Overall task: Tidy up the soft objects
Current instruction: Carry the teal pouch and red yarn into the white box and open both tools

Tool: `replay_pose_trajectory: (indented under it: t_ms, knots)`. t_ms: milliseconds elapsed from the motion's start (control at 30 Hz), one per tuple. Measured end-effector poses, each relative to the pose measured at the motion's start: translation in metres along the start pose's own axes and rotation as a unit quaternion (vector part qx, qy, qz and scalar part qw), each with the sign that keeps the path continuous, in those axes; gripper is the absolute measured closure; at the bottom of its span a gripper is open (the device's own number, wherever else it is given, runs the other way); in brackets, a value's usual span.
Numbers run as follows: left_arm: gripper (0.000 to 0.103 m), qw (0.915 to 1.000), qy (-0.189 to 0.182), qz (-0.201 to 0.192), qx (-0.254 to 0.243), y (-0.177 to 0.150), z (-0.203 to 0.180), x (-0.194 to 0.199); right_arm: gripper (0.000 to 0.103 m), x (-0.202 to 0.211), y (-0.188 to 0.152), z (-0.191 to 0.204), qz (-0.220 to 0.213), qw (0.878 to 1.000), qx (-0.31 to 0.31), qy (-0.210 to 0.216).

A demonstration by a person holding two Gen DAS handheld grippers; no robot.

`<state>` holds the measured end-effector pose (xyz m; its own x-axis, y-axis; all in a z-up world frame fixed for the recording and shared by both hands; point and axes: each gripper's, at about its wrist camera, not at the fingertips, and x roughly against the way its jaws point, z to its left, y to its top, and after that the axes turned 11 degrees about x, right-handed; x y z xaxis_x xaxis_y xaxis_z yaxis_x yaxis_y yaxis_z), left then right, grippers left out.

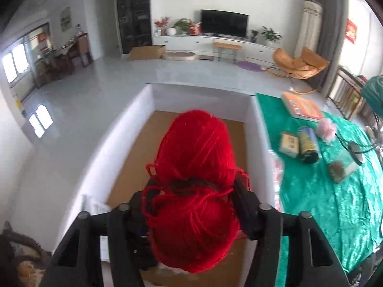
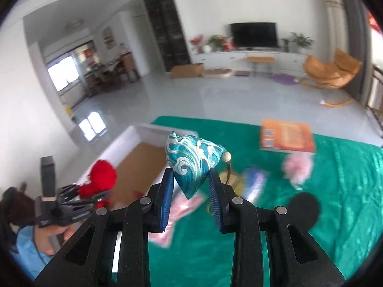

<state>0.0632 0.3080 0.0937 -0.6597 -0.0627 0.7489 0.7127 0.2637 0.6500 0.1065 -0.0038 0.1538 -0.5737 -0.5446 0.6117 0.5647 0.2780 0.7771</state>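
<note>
We find the left gripper (image 1: pixel 194 191) clamped on a skein of red yarn (image 1: pixel 196 167), its 2 black fingers pressing the skein at the waist, where a dark band circles it. The yarn hangs above a white box (image 1: pixel 134 110) with a brown cardboard floor — the box stands just beside the green cloth (image 1: pixel 323 203) covering the table. The right gripper (image 2: pixel 190 184) is closed on a teal pouch (image 2: pixel 191 162) patterned with white waves; its blue pads (image 2: pixel 167 186) squeeze the pouch's lower point. We note the pouch is held over the green cloth, near the box's corner. On the cloth lie an orange book (image 1: pixel 302 107), a pink puff (image 1: pixel 326 129) and a dark can (image 1: pixel 308 144).
</note>
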Motion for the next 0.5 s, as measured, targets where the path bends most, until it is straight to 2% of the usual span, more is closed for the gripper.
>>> replay_pose_trajectory:
  t_ms: [33,67,100,133,233,300,367,433,500]
  knots:
    - [0.006,0.9997,0.02,-0.006,0.014,-0.002,0.019,0.003,0.067,-0.016,0.003,0.024,0.009,1.0,0.006,0.026]
    - [0.002,0.9986,0.039,-0.019,0.031,-0.005,0.036,0.007,0.062,-0.029,0.003,0.042,0.012,0.999,0.008,0.05]
    - [0.002,0.996,0.056,-0.041,0.056,-0.009,0.053,0.014,0.03,-0.044,0.002,0.059,0.02,0.997,0.01,0.074]
    - [0.002,0.994,0.061,-0.054,0.074,-0.014,0.064,0.017,0.022,-0.055,-0.001,0.071,0.026,0.996,0.012,0.089]
    - [0.002,0.9905,0.039,-0.068,0.113,-0.029,0.077,0.027,0.022,-0.062,-0.022,0.077,0.025,0.996,0.012,0.089]
    - [0.002,0.9915,0.007,-0.067,0.111,-0.036,0.066,0.033,0.022,-0.051,-0.047,0.06,0.019,0.999,0.017,0.044]
    - [0.002,0.9935,-0.026,-0.069,0.086,-0.045,0.033,0.038,0.022,-0.039,-0.08,0.037,0.014,1.0,0.018,-0.016]
    - [0.002,0.9938,-0.078,-0.069,0.04,-0.054,-0.013,0.049,0.022,-0.029,-0.122,0.011,0.017,0.997,0.004,-0.081]
    - [0.001,0.9892,-0.134,-0.058,-0.011,-0.068,-0.069,0.055,0.022,-0.022,-0.172,-0.031,0.036,0.987,-0.03,-0.151]
